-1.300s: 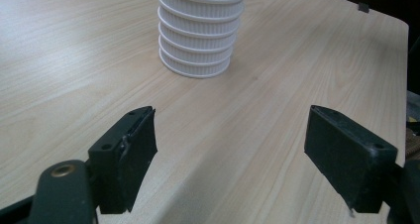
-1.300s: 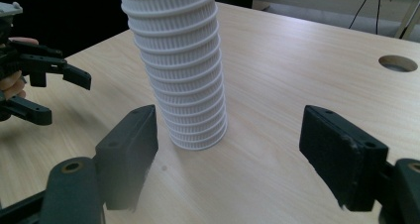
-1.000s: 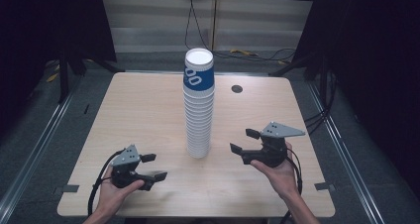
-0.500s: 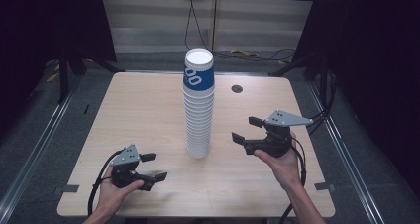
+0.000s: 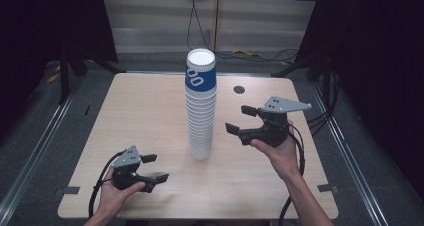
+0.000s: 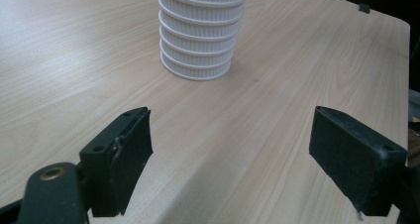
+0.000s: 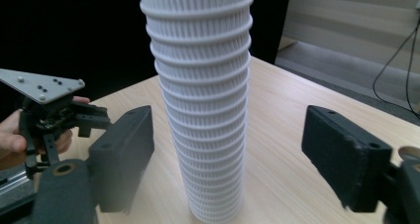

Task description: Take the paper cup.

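The tall stack of cups (image 5: 201, 106) stands in the middle of the table (image 5: 140, 116). The right gripper (image 5: 241, 120) has come up beside it, jaws just closing a bit yet apart and empty, likely to grab cups. The left gripper (image 5: 154, 168) rests wide, empty.

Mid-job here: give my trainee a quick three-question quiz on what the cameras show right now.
1. True or false: the right gripper grips the cup stack.
2. Which colour is the band on the top cup? A red, B blue, C green.
3. Which gripper sits lower, near the table edge closest to the person?

Key: 1 false, its jaws stand open beside the stack. 2 B. 3 the left gripper.
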Demonstrator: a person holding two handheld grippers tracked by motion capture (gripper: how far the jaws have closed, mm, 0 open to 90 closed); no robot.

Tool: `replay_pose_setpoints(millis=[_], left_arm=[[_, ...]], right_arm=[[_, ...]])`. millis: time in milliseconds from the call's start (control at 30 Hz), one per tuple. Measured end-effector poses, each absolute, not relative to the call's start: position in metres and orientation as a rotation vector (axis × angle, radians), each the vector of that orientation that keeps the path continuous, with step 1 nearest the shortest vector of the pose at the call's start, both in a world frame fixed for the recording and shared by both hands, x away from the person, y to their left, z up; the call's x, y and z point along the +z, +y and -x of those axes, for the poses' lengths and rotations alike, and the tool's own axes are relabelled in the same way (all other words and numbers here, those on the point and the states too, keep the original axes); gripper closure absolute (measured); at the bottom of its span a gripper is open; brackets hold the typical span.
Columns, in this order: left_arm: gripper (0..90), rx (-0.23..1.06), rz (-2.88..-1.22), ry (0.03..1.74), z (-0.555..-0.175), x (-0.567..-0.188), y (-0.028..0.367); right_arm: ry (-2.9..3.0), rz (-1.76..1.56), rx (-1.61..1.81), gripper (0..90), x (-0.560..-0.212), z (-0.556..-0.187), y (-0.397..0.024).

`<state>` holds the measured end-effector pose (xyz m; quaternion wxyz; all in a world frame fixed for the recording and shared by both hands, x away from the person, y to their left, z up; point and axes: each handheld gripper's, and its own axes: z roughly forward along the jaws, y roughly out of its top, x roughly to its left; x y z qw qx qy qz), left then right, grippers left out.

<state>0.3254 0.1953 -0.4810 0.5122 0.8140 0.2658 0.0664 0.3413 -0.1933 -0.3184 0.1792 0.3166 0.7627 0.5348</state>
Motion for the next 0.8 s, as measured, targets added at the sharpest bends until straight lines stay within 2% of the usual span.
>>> replay_pose_setpoints(millis=[800], left_arm=[[16.6,0.146,-1.973,0.635,-0.326,-0.483,0.194]], right_arm=[[2.175,-0.774,1.581,18.3,-0.268,-0.362,-0.178]])
